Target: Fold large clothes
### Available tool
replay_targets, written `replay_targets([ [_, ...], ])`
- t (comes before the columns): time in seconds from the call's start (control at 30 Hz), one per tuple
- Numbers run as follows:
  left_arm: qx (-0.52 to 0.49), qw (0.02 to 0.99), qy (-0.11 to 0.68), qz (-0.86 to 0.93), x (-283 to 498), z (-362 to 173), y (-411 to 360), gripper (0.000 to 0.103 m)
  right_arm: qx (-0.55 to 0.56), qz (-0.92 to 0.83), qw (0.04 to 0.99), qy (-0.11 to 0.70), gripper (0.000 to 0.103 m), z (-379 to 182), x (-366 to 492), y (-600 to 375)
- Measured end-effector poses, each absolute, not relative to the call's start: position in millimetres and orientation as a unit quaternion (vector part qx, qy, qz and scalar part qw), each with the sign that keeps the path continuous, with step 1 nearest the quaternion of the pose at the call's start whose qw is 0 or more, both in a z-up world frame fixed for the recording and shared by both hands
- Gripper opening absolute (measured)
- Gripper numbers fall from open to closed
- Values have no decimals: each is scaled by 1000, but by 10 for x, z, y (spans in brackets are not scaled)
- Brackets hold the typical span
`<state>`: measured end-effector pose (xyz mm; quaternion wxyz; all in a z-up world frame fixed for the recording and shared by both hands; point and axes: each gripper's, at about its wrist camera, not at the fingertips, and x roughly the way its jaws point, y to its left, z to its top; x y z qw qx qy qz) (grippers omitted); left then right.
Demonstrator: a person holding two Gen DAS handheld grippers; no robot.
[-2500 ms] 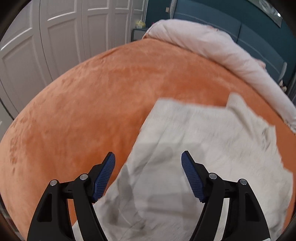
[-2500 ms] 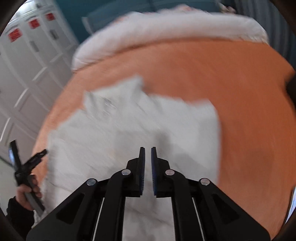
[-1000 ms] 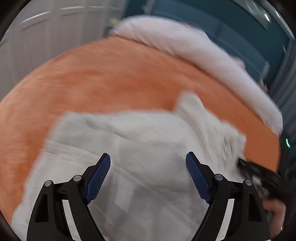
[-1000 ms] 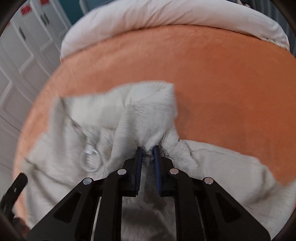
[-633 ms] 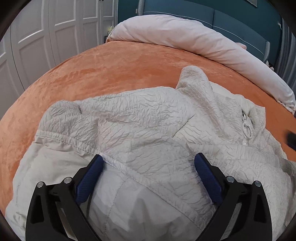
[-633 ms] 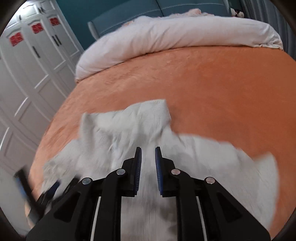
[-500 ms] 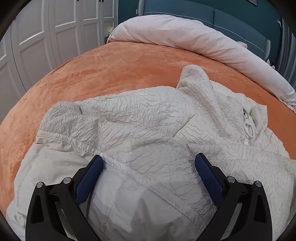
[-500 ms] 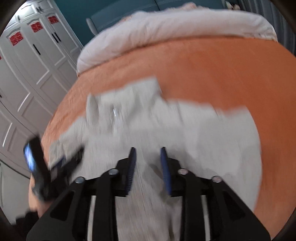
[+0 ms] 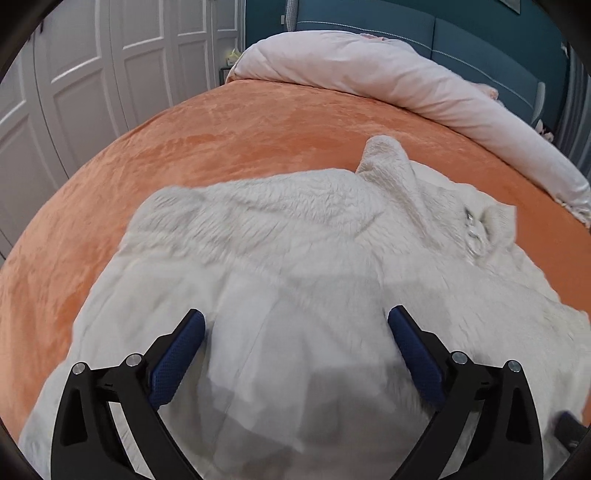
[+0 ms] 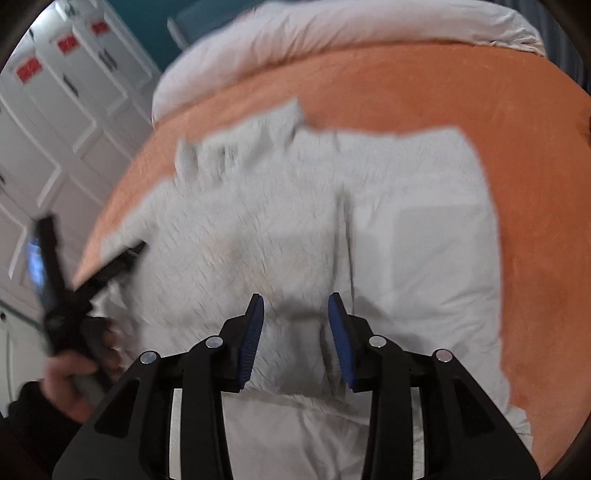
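Observation:
A large off-white padded jacket lies spread on the orange bedspread, its crinkled side folded over the smooth lining. A clear zip ring shows near the collar. My left gripper hovers over the near part of the jacket, jaws wide open and empty. My right gripper hangs above the jacket; its jaws are parted with a clear gap and no cloth pinched between the pads. In the right wrist view a hand holds the left gripper at the jacket's left edge.
A rolled pale duvet lies across the head of the bed, before a teal headboard. White wardrobe doors stand along the left side. Bare orange bedspread stretches beyond and to the right of the jacket.
The right gripper let go of the fold of cloth it pinched, its jaws parted, and it drew back over the jacket. The left jaws spread wider and shifted across the garment.

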<state>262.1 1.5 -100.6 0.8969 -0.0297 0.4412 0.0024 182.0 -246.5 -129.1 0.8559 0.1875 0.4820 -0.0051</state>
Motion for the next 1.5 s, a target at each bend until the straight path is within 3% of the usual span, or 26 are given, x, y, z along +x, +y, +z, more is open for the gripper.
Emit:
replay_targets([
  [0.1, -38, 894, 446, -1, 2456, -953, 142, 98, 132, -11, 863, 488, 30, -1417, 1829, -2316],
  [0.37, -12, 898, 439, 2, 1955, -700, 638, 98, 131, -20, 877, 462, 32, -831, 1165, -2345],
  [0.67, -56, 895, 442, 38, 1213, -516, 1575, 98, 123, -74, 869, 473, 45, -685, -184, -2589],
  [0.8, -82, 893, 438, 55, 952, -544, 1924, 98, 160, -74, 859, 480, 47, -750, -588, -2665],
  [0.93, -111, 890, 439, 52, 908, -559, 1955, 98, 180, -43, 868, 462, 48, -700, -340, -2566],
  [1.1, -85, 895, 436, 37, 887, -549, 1768, 98, 190, -27, 874, 447, 52, -748, 585, -2351],
  [1.13, -80, 895, 436, 35, 887, -557, 1751, 98, 186, -17, 872, 452, 58, -796, 772, -2286],
  [1.2, -75, 895, 439, 33, 862, -589, 1752, 98, 183, -13, 856, 484, 59, -1000, 1134, -2165],
  [1.23, -76, 895, 439, 34, 859, -593, 1761, 98, 176, -17, 845, 504, 39, -1101, 1263, -2103],
  [1.27, -77, 895, 439, 34, 854, -593, 1772, 98, 148, -23, 843, 517, 29, -1120, 1384, -2017],
  [1.3, -77, 895, 437, 33, 857, -582, 1793, 98, 125, -25, 854, 505, 9, -1028, 1419, -1968],
  [1.43, -76, 899, 431, 32, 932, -570, 1850, 98, 108, -26, 916, 386, 7, -225, 1391, -2040],
  [1.5, -76, 896, 436, 37, 1018, -626, 1854, 98, 129, -53, 920, 367, 7, -145, 1469, -2256],
])
